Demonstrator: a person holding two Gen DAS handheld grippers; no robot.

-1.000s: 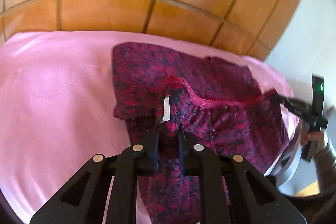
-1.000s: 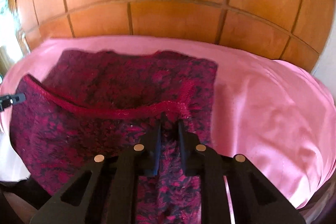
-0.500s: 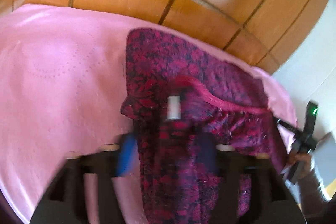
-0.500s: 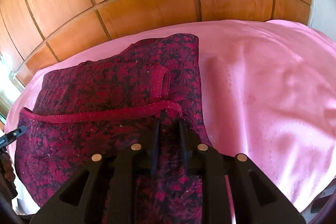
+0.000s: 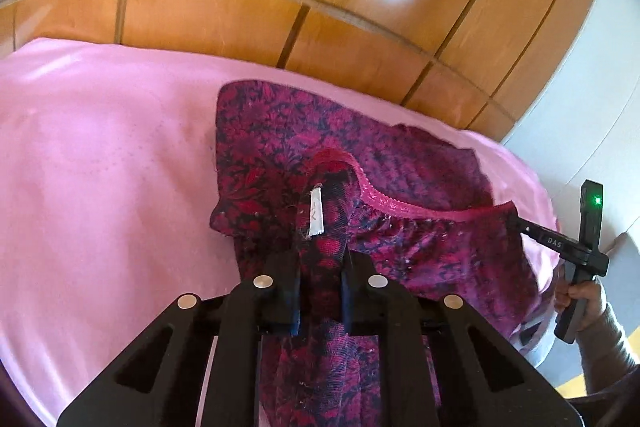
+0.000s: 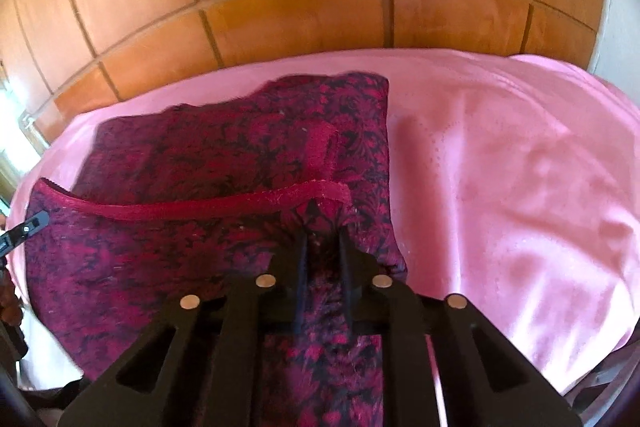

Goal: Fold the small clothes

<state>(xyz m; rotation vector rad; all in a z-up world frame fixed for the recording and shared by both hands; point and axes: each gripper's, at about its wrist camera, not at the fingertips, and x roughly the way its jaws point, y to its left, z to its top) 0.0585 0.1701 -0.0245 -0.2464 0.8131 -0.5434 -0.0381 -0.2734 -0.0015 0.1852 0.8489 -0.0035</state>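
On the far left lies bare pink bedsheet [image 5: 100, 167], smooth and faintly dotted, with the glossy wooden headboard [image 5: 248, 11] rising behind it. Next comes my left gripper [image 5: 320, 269]: its jaws have just been closing and now clench a bunched fold of the dark red floral garment [image 5: 280, 131]. A small white label [image 5: 315, 213] stands up from the cloth just ahead of those jaws. The garment spreads across the sheet toward the headboard, its far part lying flat. A pink lace-edged hem [image 5: 400, 205] runs along a lifted layer, stretched from one gripper toward the other. At the other end of that hem my right gripper [image 6: 323, 247] has its jaws clenched on the same garment, just below the trim. In the left wrist view that gripper shows at the right edge, with a green light on it and my right hand [image 5: 580, 301] round its handle, sleeve at the wrist. Beyond it on the right, more rumpled pink sheet reaches the bed's edge.
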